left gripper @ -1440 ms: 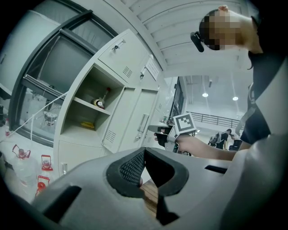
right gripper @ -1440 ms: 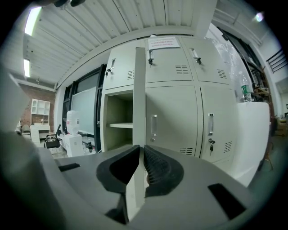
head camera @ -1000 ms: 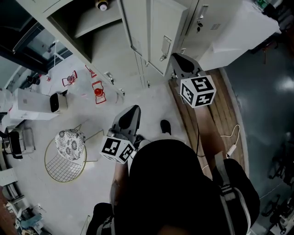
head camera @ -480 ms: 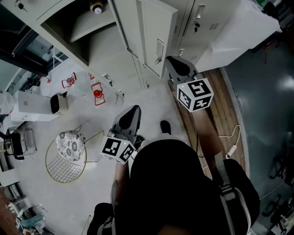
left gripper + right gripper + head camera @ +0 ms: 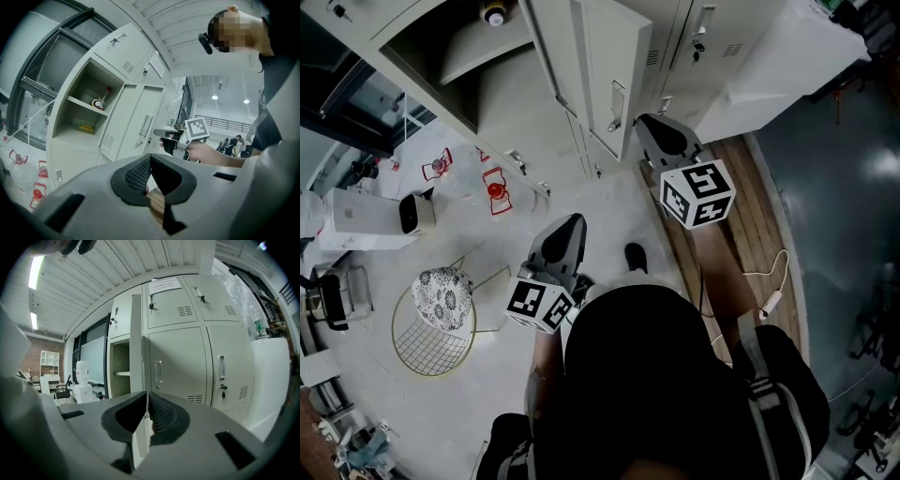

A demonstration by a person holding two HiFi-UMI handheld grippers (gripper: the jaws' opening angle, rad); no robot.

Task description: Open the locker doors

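A bank of pale grey lockers (image 5: 712,47) fills the top of the head view. One locker door (image 5: 605,47) stands swung out, and it shows edge-on in the right gripper view (image 5: 136,333). My right gripper (image 5: 642,122) is held level at this door's free edge, its jaws (image 5: 146,404) shut on the thin edge. The left gripper view shows that gripper (image 5: 157,133) touching the door (image 5: 133,117) just beside its handle. My left gripper (image 5: 572,225) hangs lower and further back, away from the lockers, shut with nothing between its pads (image 5: 150,161).
The open compartment (image 5: 478,66) behind the door has a shelf with a bottle (image 5: 495,14) on it. Red-handled water bottles (image 5: 497,187), a wire chair (image 5: 441,314) and a white appliance (image 5: 366,216) stand at the left. A wooden strip (image 5: 741,216) and a cable (image 5: 769,281) lie on the right.
In the head view the door's free edge and my right gripper's tip have shifted slightly to the left together. My left gripper has not moved.
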